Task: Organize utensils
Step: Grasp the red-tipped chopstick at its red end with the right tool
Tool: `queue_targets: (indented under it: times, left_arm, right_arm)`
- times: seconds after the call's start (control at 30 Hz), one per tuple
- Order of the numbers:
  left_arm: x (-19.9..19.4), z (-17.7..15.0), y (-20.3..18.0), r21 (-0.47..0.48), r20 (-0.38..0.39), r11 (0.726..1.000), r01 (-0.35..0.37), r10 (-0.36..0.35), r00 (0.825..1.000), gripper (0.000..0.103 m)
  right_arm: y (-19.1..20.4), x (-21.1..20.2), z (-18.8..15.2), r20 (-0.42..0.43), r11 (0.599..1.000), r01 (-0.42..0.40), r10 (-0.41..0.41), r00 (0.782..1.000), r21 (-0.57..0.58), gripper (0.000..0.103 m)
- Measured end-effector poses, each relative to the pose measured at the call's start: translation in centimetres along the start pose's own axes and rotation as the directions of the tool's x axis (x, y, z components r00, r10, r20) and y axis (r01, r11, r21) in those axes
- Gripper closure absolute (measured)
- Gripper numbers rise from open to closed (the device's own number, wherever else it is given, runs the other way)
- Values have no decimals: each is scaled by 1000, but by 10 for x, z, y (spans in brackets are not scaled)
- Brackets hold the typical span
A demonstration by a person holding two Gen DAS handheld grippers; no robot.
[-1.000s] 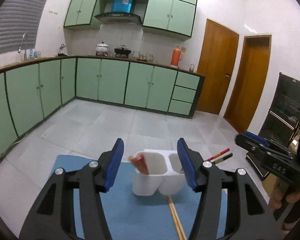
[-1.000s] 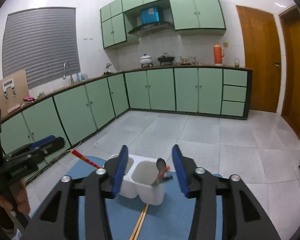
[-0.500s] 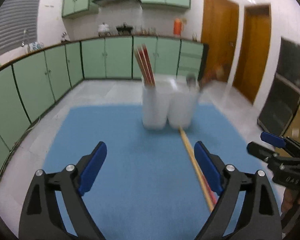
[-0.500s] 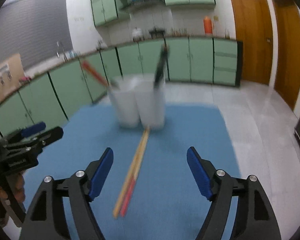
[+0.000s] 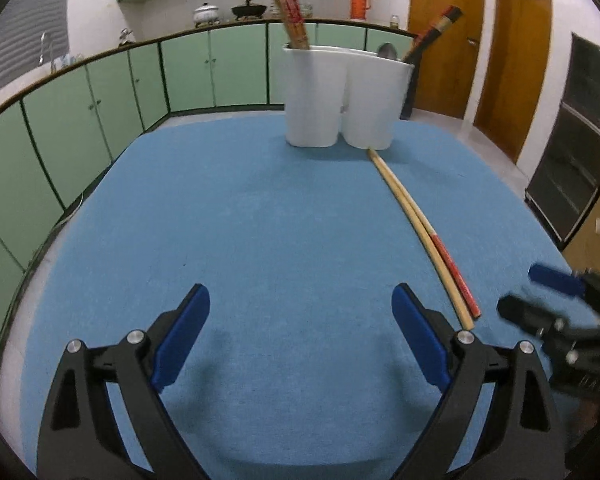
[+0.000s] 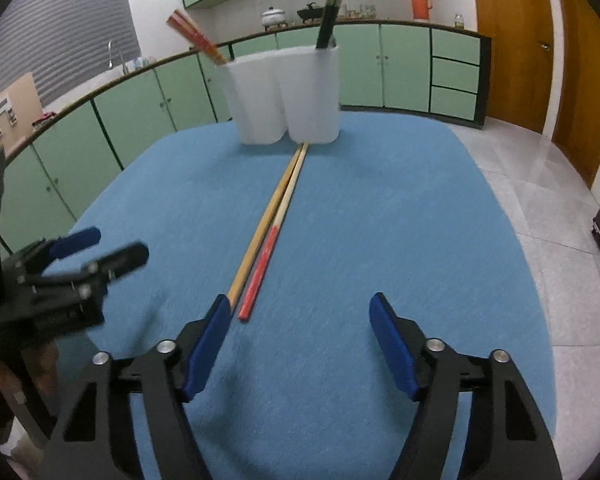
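Observation:
A pair of chopsticks [image 5: 416,220] [image 6: 276,216], pale wood with one red end, lies on the blue mat [image 5: 240,220] in front of a white two-compartment holder [image 5: 340,96] [image 6: 288,96]. Red-and-wood chopsticks [image 5: 288,4] stand in its left cup, and dark-handled utensils [image 5: 432,36] and a spoon [image 5: 387,50] in its right. My left gripper [image 5: 300,300] hangs open low over bare mat, left of the chopsticks. My right gripper [image 6: 300,304] has its jaws closing with nothing between them; the chopsticks' near ends lie just outside its left finger.
Each gripper shows in the other's view: the right gripper [image 5: 520,290] and the left gripper [image 6: 120,244]. Green kitchen cabinets [image 5: 80,120] ring the room behind the mat. Wooden doors [image 5: 512,60] and a dark glass cabinet [image 5: 572,160] stand at the right.
Both grippers have come down close to the mat, and their jaws stand wider than a second ago. The holder now sits farther off and higher in both views.

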State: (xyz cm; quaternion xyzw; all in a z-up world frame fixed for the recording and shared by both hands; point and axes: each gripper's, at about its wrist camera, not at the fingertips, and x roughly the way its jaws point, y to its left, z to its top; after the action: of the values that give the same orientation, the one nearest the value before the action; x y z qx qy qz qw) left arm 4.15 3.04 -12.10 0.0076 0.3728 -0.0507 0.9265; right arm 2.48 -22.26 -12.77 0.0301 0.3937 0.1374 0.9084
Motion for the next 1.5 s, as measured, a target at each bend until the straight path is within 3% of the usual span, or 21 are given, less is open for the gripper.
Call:
queue_targets:
  times: [0.23, 0.8, 0.9, 0.97, 1.5]
  left_arm:
    - [5, -2, 6, -23, -38, 1000, -14, 13, 999, 14]
    - [11, 2, 2, -40, -58, 999, -4, 1, 998, 14]
    - [11, 2, 1, -38, -57, 999, -3, 1, 998, 14]
    - [11, 2, 1, -39, -56, 999, -2, 0, 998, 14]
    - [7, 2, -10, -11, -43, 1000, 6, -7, 999, 14]
  right_arm:
    - [13, 10, 0, -47, 999, 4, -6, 999, -36, 58]
    - [31, 15, 3, -69, 996, -12, 6, 998, -93, 72]
    - [35, 16, 3, -77, 994, -12, 3, 997, -110, 81]
    - [34, 17, 4, -79, 995, -14, 6, 997, -103, 95]
    - [-17, 1, -3, -58, 996, 81, -79, 995, 41, 97]
